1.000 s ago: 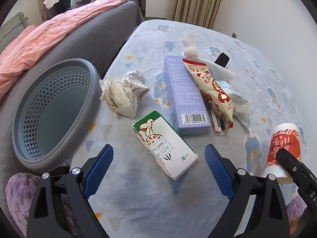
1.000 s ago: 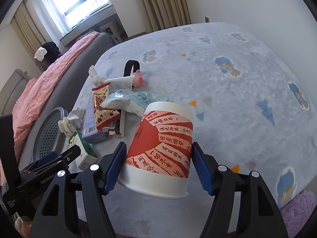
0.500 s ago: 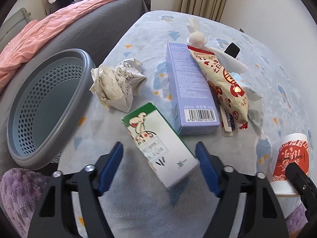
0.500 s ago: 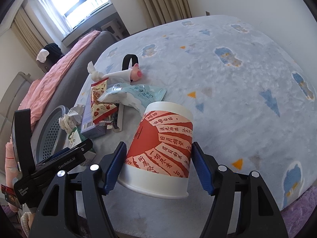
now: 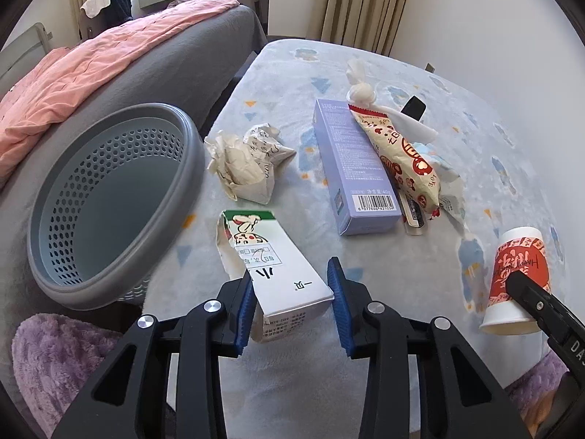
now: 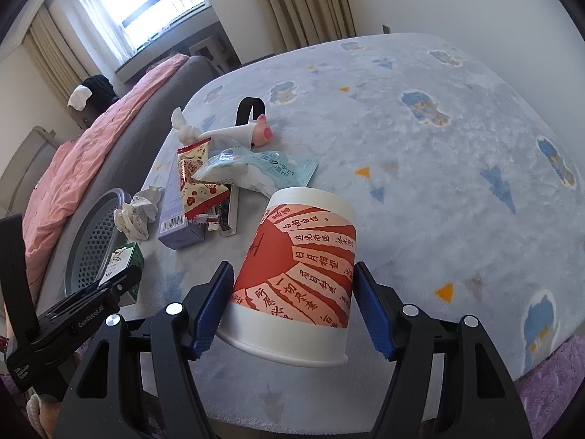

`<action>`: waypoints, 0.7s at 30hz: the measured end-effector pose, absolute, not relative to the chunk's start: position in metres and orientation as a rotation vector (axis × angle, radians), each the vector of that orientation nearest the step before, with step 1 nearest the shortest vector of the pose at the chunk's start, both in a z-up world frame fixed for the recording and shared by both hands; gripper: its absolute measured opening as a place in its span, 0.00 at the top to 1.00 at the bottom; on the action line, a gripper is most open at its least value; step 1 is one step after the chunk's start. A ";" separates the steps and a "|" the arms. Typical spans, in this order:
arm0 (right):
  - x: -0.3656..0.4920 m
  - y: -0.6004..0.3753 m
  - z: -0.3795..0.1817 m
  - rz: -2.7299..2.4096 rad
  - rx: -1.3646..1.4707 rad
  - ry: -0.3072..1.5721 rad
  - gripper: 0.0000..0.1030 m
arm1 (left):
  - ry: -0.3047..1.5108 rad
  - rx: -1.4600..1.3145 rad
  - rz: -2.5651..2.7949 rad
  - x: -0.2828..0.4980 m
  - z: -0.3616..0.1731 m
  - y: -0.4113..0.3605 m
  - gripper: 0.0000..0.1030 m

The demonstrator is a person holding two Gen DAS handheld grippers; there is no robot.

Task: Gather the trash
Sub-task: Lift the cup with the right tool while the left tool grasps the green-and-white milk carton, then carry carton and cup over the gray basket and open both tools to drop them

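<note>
A small white carton [image 5: 270, 256] with a green top and a cartoon print lies on the pale blue blanket-covered table [image 5: 278, 87], just right of the grey perforated basket [image 5: 190, 168]. My left gripper [image 5: 292, 300] has its jaws closing on the carton's near end, and both blue pads touch its sides. An upside-down, tilted red and white paper cup [image 6: 303, 267] sits in my right gripper [image 6: 292, 307], which is shut on it. The cup [image 5: 519, 256] also shows at the right of the left wrist view. The carton [image 6: 124, 259] shows beside the basket [image 6: 91, 234] in the right wrist view.
Past the carton lie a crumpled paper wad [image 5: 248, 161], a purple box [image 5: 351, 168], a red-printed snack wrapper [image 5: 398, 150], a light blue packet [image 6: 263, 168] and a pink pig toy [image 6: 261, 131]. A grey sofa with a pink blanket [image 5: 91, 73] flanks the table on the left.
My left gripper moved forward over the carton, and its jaws went from wide apart to narrow around the carton's near end. The right gripper stayed put with the cup.
</note>
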State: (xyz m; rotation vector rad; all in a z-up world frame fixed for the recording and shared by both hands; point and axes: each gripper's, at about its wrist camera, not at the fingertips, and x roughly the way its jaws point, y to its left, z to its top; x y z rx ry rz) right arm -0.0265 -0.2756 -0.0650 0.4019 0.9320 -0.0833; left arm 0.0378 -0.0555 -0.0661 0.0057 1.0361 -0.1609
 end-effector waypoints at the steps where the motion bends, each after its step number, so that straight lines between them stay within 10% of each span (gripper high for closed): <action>1: -0.027 -0.272 -0.063 -0.084 0.394 0.931 0.37 | 1.027 0.009 -0.161 0.035 -0.063 -0.053 0.71; 21: -0.010 -0.187 -0.023 0.015 0.275 0.896 0.37 | 0.888 -0.010 -0.229 0.020 -0.019 0.013 0.71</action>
